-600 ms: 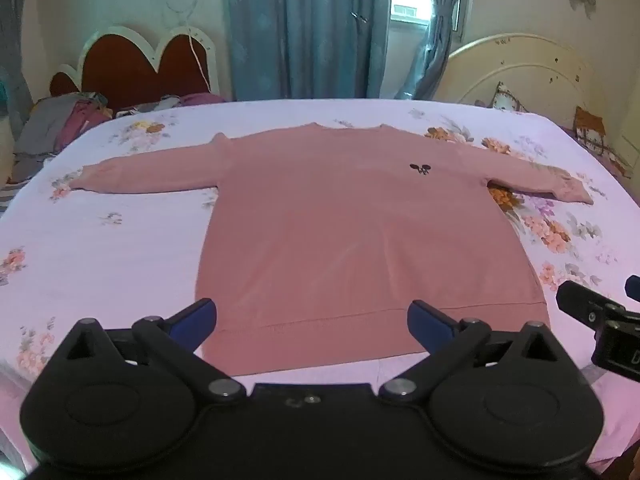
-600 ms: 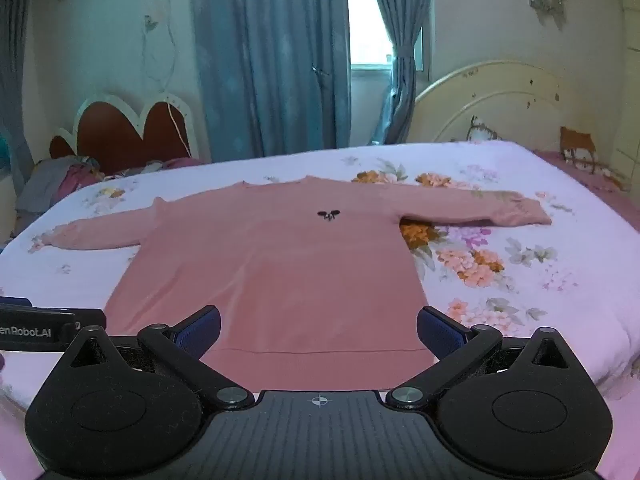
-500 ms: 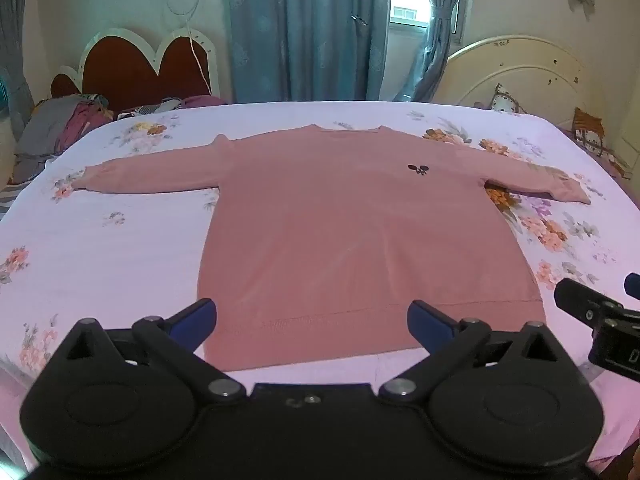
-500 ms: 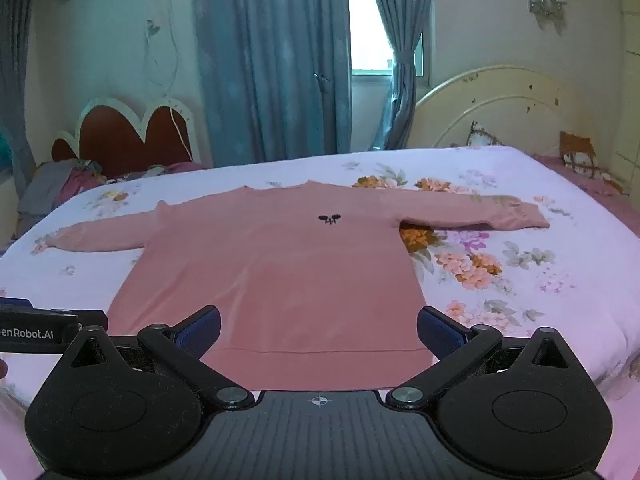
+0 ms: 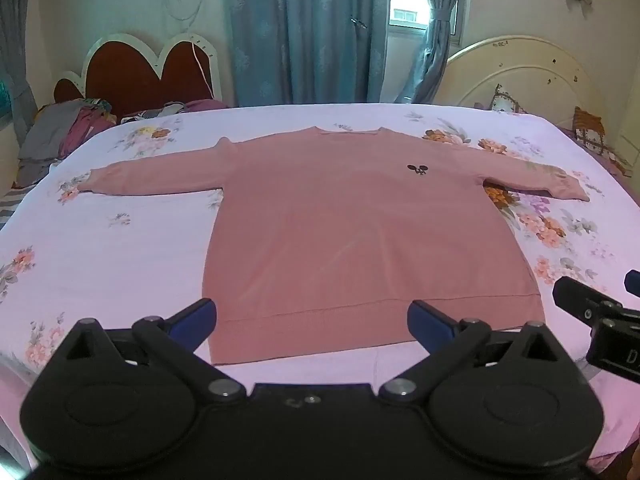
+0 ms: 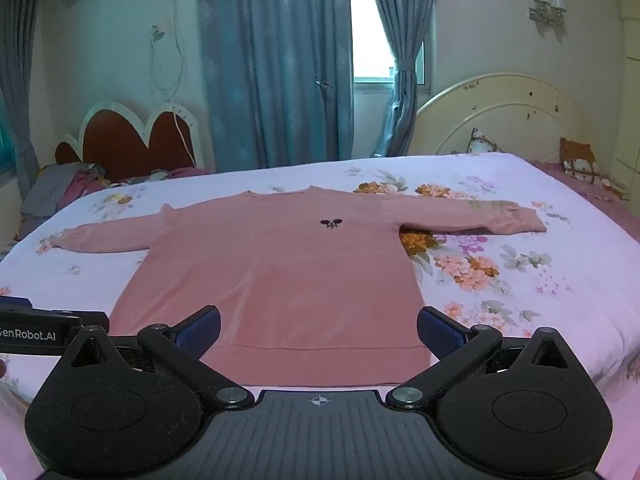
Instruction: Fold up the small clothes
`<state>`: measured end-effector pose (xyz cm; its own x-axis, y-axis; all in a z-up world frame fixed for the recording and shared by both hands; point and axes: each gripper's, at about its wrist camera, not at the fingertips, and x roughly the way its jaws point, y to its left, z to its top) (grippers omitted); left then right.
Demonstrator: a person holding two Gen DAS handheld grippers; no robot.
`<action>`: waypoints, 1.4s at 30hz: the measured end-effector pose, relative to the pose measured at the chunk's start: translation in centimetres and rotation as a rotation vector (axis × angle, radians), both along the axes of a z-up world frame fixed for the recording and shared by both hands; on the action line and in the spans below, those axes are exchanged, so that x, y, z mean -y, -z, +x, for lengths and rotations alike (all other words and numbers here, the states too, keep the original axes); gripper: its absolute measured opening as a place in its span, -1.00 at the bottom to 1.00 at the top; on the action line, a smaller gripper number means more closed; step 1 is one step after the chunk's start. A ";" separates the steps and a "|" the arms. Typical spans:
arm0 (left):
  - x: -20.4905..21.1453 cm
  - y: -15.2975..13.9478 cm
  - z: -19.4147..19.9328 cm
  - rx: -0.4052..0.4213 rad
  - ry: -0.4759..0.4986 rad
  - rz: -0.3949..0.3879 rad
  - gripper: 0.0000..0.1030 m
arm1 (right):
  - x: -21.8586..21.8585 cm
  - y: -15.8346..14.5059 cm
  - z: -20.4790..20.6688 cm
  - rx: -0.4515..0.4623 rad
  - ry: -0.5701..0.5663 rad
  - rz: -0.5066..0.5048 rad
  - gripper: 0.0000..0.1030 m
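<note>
Left claw (image 5: 312, 320): I read it as fully released, both blue pads spread wide and nothing between them. It hovers over the near hem of the sweater (image 5: 360, 232), left of centre.

Right claw (image 6: 318, 326): also released and empty, pads spread wide above the same hem. Its black body shows at the right edge of the left view.

The sweater lies flat on the bed (image 5: 100, 248), front up, hem towards me, collar away. Both sleeves are stretched out sideways on the floral sheet (image 6: 540, 280). A small black logo (image 6: 332, 224) sits on the chest.

Beyond the bed's far left corner is a heap (image 5: 68, 128), probably clothes; the view there is too small to confirm. Blue curtains (image 6: 276, 64) hang behind.
</note>
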<state>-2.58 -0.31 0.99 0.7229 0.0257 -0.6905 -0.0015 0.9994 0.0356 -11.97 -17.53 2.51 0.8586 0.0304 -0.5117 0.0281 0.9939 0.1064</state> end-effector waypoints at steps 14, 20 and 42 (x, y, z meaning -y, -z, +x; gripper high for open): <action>-0.1 0.1 0.6 -0.025 -0.002 -0.010 0.98 | 0.0 0.4 0.2 -0.009 0.001 -0.001 1.00; 0.0 0.2 0.9 -0.032 -0.005 -0.009 0.98 | 0.1 0.6 0.3 -0.010 -0.006 0.002 1.00; 0.0 0.3 1.0 -0.040 -0.007 -0.010 0.98 | 0.2 0.9 0.5 -0.009 -0.014 0.013 1.00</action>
<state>-1.60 -0.34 0.74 0.6945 0.0237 -0.7191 -0.0070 0.9996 0.0261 -11.43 -17.74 1.61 0.8535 0.0496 -0.5187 0.0148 0.9928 0.1192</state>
